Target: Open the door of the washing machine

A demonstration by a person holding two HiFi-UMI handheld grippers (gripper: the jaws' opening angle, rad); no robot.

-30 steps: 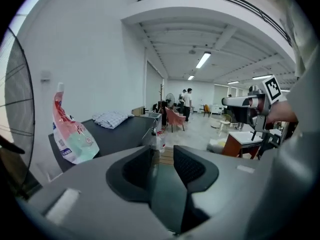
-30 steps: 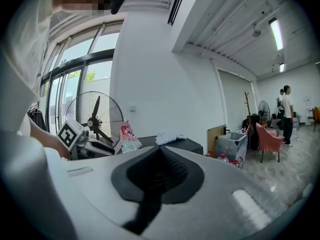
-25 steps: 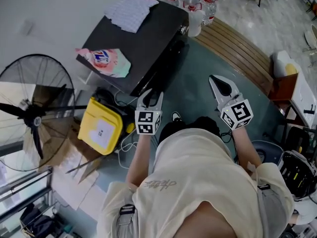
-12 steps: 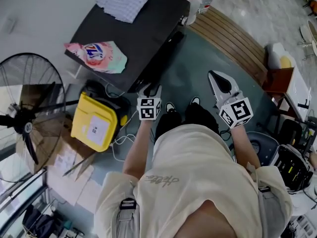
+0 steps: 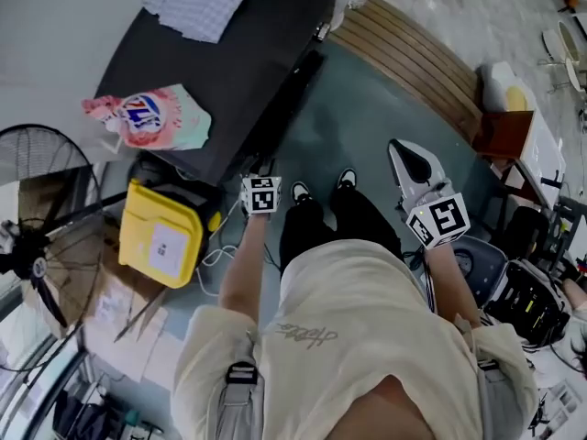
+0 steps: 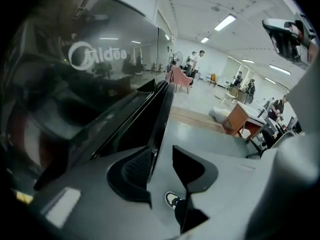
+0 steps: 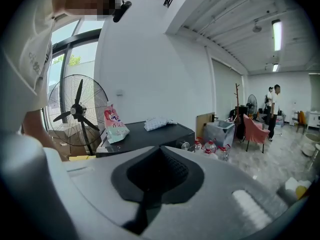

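Grey floor (image 5: 367, 117) bearing black washing machine (image 5: 229, 53); just beside the machine, yellow case (image 5: 163, 236); near it, standing fan (image 5: 37, 255).

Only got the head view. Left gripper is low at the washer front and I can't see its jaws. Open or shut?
Observer: Open. The left gripper has its jaws apart, though they have just been closing a little. The door edge runs into the gap beside one jaw; I can't tell if they touch.
Operator: Right one?
Observer: The right gripper has its jaws together, with nothing between them.
Operator: Anything on the front face?
Observer: A Midea logo on the glossy dark front of the washing machine.
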